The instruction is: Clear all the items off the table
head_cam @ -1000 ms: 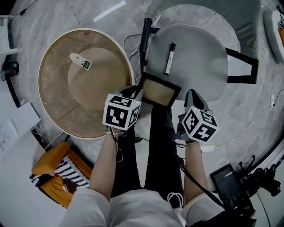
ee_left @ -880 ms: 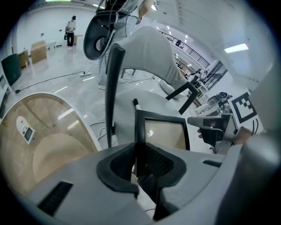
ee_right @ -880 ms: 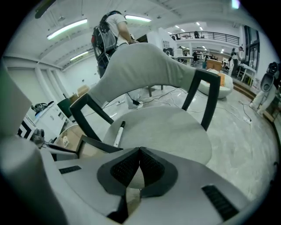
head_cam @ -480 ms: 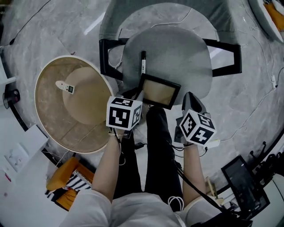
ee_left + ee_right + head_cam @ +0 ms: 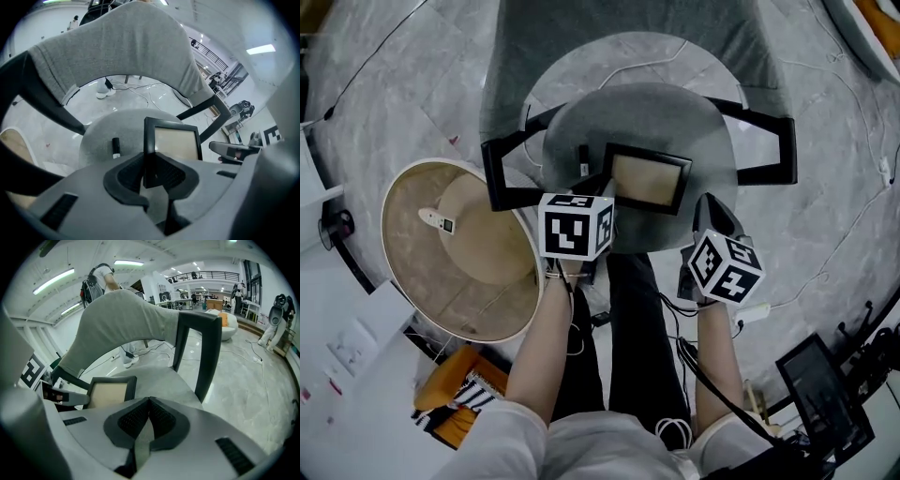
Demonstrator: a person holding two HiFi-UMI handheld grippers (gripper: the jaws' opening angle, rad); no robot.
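A black picture frame (image 5: 649,179) with a tan panel hangs over the grey chair seat (image 5: 675,122). My left gripper (image 5: 600,190) is shut on the frame's left edge (image 5: 150,154). A black marker (image 5: 583,160) lies on the seat just left of the frame, also in the left gripper view (image 5: 115,147). A small white remote-like device (image 5: 436,221) rests on the round tan table (image 5: 422,286) at the left. My right gripper (image 5: 710,210) hovers at the seat's near right edge, shut and empty (image 5: 149,401), with the frame (image 5: 110,392) to its left.
The chair has black armrests (image 5: 773,150) and a tall grey backrest (image 5: 126,319). An orange and striped bundle (image 5: 450,389) lies on the floor below the table. A black device (image 5: 820,394) and cables sit at the lower right. My legs stand between chair and table.
The left gripper has carried the frame from the chair's front edge to over the seat's middle. My view has swung right, so the table sits further left. The right gripper has hardly moved.
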